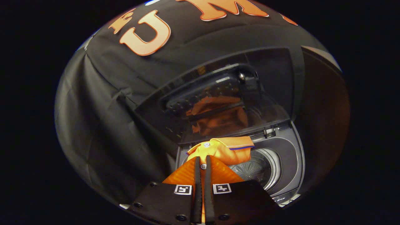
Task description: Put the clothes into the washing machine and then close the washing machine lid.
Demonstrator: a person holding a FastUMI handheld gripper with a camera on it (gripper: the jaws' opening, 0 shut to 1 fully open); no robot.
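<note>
Hanging over the washer's open top, the gripper (203, 162) has its fingers (197, 175) pinched nearly together on an orange shirt (223, 150), a thin strip of fabric squeezed betw. them. Shirt (buttons and a collar w/ a dark stripe showing) bunches just ahead of the fingertips, above the front of the washing machine (290, 162). Steel drum (259, 170) sits beyond and to the right, partly covered by the cloth. Lid (218, 93) stands raised behind, its glass reflecting the orange.
</note>
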